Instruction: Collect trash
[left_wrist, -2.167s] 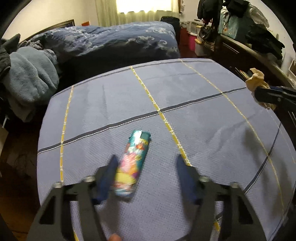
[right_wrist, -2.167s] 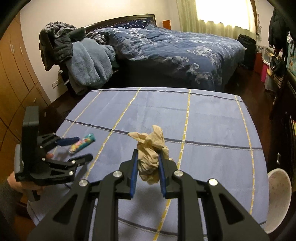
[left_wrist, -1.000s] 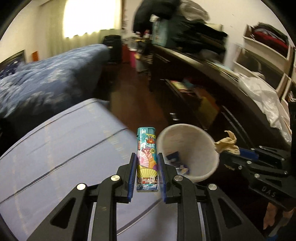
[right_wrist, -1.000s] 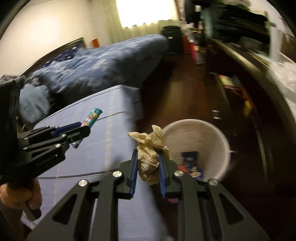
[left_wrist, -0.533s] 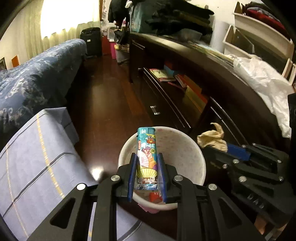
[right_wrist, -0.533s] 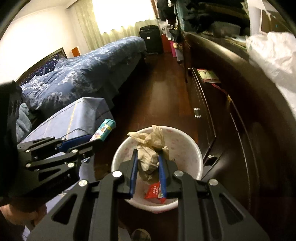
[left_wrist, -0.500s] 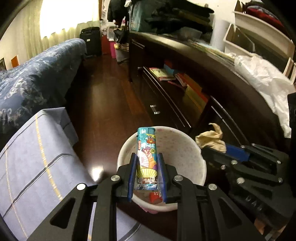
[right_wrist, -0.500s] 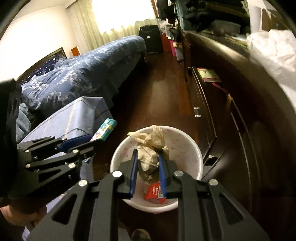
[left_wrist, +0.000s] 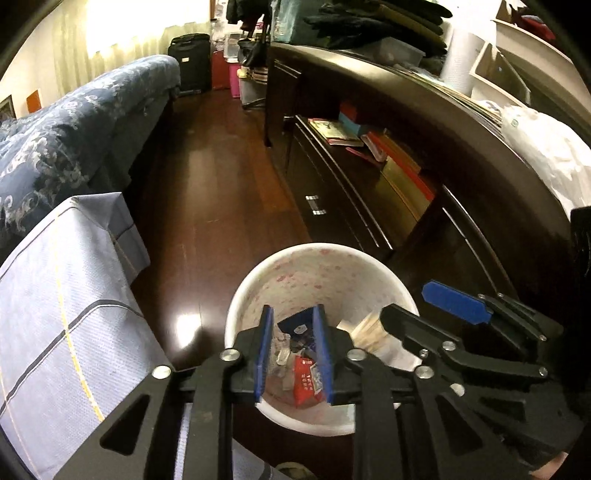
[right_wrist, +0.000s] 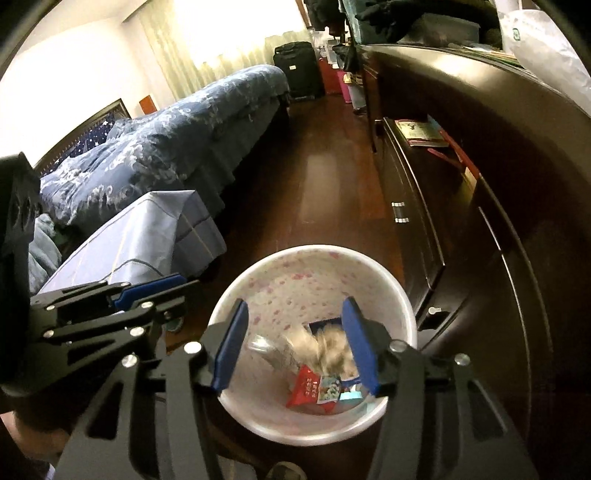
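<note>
Both tongs have just let go over the white wastebasket (left_wrist: 236, 306). The left tongs (left_wrist: 291, 356), which held the lighter (right_wrist: 330, 392), are easing apart and empty. The right tongs (right_wrist: 295, 345) are spreading wide, and the crumpled tissue (right_wrist: 325, 349) blurs downward between them onto the wrappers. This load seems delivered.

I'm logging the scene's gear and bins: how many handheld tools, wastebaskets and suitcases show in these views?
Tools: 2, left tool and right tool
Wastebaskets: 1, white wastebasket
Suitcases: 1, black suitcase
Total: 4
</note>
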